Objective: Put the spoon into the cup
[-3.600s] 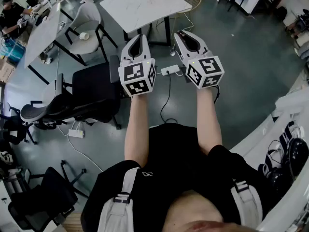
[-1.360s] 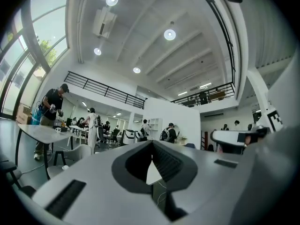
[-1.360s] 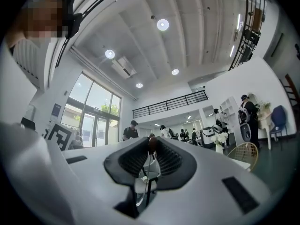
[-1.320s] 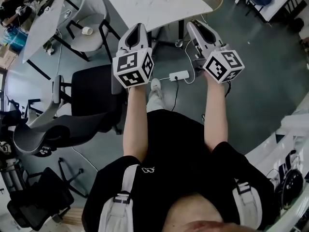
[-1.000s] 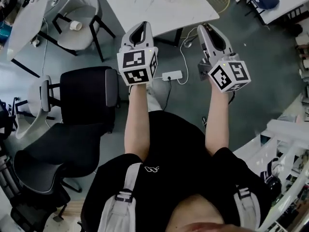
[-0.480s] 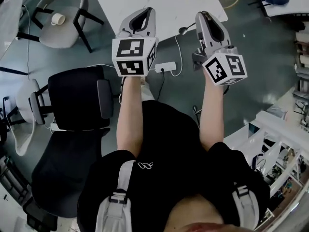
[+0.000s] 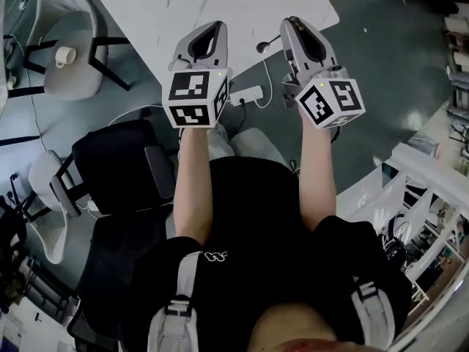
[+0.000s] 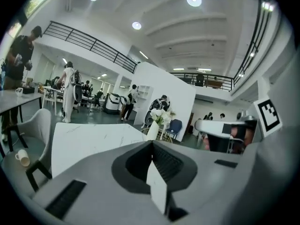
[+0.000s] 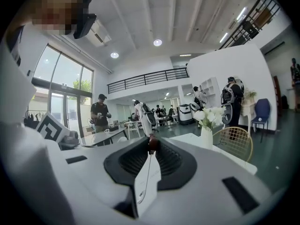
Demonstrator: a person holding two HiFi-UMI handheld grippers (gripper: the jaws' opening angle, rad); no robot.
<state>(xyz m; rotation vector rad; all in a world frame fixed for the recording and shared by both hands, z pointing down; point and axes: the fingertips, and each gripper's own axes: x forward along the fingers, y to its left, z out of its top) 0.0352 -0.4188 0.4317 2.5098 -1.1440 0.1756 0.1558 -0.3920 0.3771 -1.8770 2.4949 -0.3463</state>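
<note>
Both grippers are held out side by side above the near edge of a white marble table (image 7: 168, 13). My left gripper (image 7: 212, 29) has its jaws together with nothing between them (image 8: 152, 146). My right gripper (image 7: 291, 24) is shut on a thin thing with a dark reddish rounded end (image 9: 152, 144) that sticks out at the tips; it looks like the spoon seen edge-on. A small paper cup (image 7: 66, 55) lies on the seat of a grey chair (image 7: 69, 86) at the left, and it also shows in the left gripper view (image 8: 21, 157).
A white vase of flowers (image 8: 154, 125) stands at the table's far end, with a wicker chair (image 9: 234, 146) behind it. A power strip (image 7: 245, 94) and its cable lie on the floor under the grippers. Black office chairs (image 7: 117, 160) stand at the left. Several people stand far off.
The whole view has closed in on the white table. Both grippers have come forward and down together, from over the floor to the table's near edge. The jaws look unchanged.
</note>
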